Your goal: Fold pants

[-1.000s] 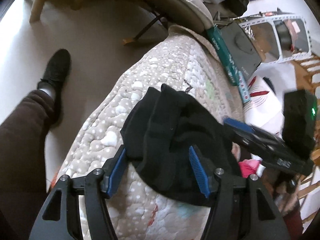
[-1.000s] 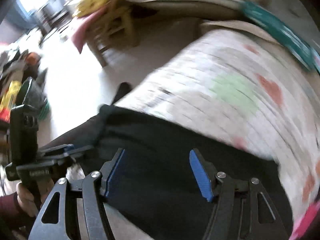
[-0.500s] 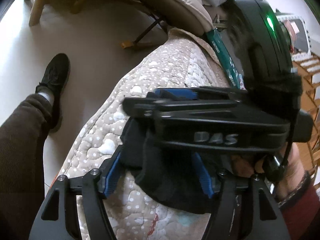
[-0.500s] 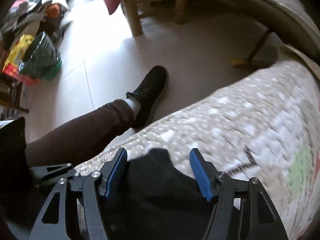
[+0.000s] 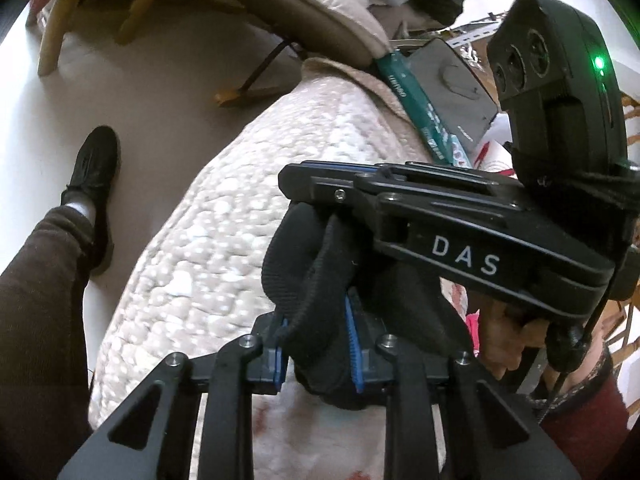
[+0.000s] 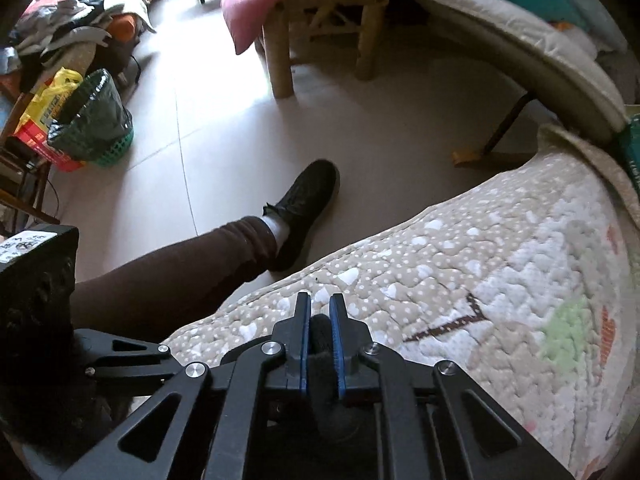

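Left gripper [image 5: 318,346]: blue pads clamped on a thick bunch of the black pants [image 5: 316,272], fabric bulging up between the fingers. Right gripper [image 6: 320,344]: pads nearly together, pinching a narrow fold of the same pants [image 6: 320,338]. In the left wrist view the right gripper [image 5: 400,208] crosses just above the bundle, side-on, hand [image 5: 508,332] under it. Pants are gathered into a wad at the near edge of the quilted bed cover [image 6: 500,280], partly lifted. Person's leg [image 6: 180,272] and black shoe [image 6: 308,204] on the tiled floor [image 6: 224,128] left of the bed.
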Tool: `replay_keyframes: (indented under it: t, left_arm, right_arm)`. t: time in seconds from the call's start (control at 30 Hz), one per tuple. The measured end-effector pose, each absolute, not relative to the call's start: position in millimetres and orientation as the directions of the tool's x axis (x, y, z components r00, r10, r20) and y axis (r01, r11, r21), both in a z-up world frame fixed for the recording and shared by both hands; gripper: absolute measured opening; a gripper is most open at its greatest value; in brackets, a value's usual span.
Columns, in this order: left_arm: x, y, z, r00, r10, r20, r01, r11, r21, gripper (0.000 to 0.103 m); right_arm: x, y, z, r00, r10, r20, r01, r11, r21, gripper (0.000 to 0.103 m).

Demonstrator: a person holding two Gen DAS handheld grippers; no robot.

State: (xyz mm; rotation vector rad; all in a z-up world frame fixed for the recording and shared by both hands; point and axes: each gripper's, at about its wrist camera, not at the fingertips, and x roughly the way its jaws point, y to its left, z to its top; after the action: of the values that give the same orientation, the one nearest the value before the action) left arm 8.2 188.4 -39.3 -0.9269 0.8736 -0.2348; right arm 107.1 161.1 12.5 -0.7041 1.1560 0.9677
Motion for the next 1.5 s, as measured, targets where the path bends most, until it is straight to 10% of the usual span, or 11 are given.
replay_keyframes:
  t: [0.83, 1.03, 1.5]
  left_arm:
    - [53, -13, -16, 0.455, -0.538, -0.710, 0.020, 0.803, -0.596, 0.027]
    - [30, -24, 11, 0.442, -0.540, -0.716, 0.117, 0.826, -0.551, 0.043]
    - [22, 28, 17, 0.491, -0.381, -0.784, -0.021, 0.894, -0.448, 0.047]
  right_arm:
    - [147, -98, 24, 0.191, 0.423, -0.886, -0.626, 0.748, 0.222, 0.014]
    - [153, -164, 26, 0.262, 0.457, -0.850, -0.473, 0.828, 0.299, 0.045]
    - [94, -188, 80, 0.403, 0.524, -0.751, -0.416, 0.835, 0.359, 0.047]
